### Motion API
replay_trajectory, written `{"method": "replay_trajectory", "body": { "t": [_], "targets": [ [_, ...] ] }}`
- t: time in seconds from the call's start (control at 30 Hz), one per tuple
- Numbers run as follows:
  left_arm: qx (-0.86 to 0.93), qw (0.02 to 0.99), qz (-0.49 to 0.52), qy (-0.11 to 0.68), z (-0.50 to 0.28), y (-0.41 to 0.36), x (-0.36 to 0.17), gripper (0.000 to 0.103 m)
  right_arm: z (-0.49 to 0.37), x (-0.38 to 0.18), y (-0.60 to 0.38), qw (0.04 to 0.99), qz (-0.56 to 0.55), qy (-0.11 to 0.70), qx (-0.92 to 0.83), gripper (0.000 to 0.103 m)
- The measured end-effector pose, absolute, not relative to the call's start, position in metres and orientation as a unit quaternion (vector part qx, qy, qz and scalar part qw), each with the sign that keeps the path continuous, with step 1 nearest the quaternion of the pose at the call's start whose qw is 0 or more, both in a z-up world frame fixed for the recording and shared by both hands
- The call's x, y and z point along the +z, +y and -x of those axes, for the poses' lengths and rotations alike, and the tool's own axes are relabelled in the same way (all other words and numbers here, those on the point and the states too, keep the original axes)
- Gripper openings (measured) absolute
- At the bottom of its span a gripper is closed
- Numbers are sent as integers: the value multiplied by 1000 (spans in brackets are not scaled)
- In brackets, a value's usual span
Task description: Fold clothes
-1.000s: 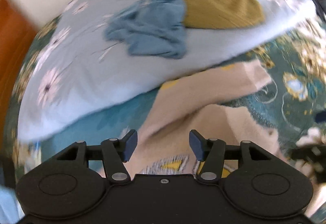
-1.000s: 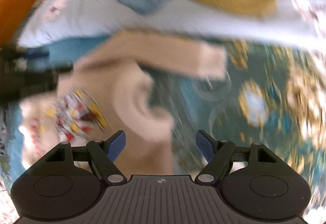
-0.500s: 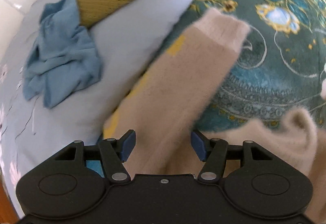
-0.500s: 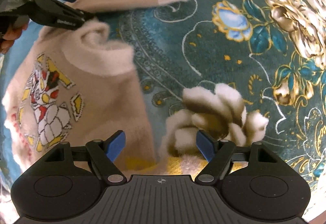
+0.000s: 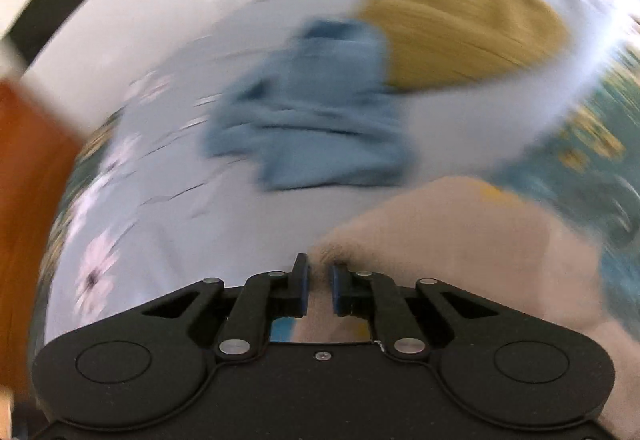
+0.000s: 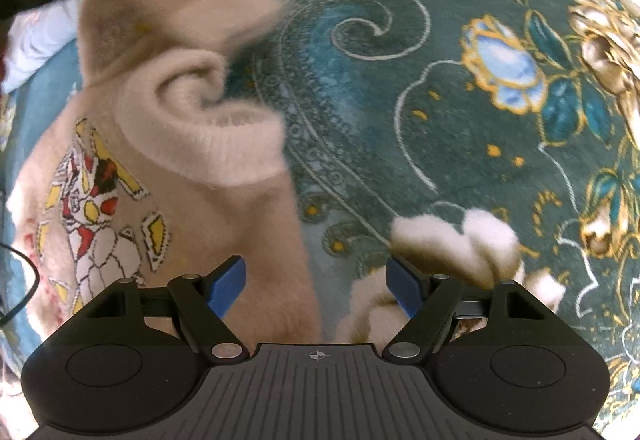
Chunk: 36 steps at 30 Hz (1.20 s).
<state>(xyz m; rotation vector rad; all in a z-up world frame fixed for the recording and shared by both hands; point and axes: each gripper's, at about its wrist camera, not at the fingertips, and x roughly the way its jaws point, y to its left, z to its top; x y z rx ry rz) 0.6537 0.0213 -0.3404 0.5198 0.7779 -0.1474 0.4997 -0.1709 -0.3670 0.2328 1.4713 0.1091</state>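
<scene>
Two tools | left tool [image 5: 319, 276] pinches sweater [image 5: 452, 240] sleeve (blurred) | right tool [image 6: 316, 280] spread

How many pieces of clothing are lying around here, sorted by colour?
Beige, fuzzy sweater with a cartoon print, its sleeve pinched in the left gripper: 1
Blue, crumpled garment: 1
Mustard-yellow, knit garment: 1
Total: 3 pieces. The cream-and-brown fluffy thing by the open right gripper is too unclear to count.
</scene>
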Motion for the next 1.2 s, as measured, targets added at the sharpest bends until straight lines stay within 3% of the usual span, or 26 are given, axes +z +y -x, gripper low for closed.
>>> {"method": "replay_trajectory", "body": {
  "t": [0.2,0.33,0.5,0.63,0.8,1.0,1.13,1.2],
  "targets": [
    [155,887,-88,426,-668,132,-332,11,-505,-369,-164,737,-108,664,61,76],
    [187,864,22,466,-662,189,-341,24,-507,-374,-162,740,-106,661,66,76],
    [83,884,-66,456,-654,156,-306,28,-510,-386,-168,734,-105,669,60,76],
    [-124,887,-124,427,-653,114,-279,47,-514,-393,-174,729,-125,670,66,75],
    [-405,759,-263,437,-683,45,-306,52,-518,-394,-169,726,-128,670,88,72],
    [-522,623,-373,447,-717,-3,-344,57,-520,-401,-165,720,-150,667,123,71],
    [-543,560,-358,513,-752,-8,-364,59,-521,-408,-176,715,-175,655,169,70],
    [-545,539,-352,536,-762,-10,-374,58,-523,-412,-182,706,-198,651,196,62]
  ]
}}
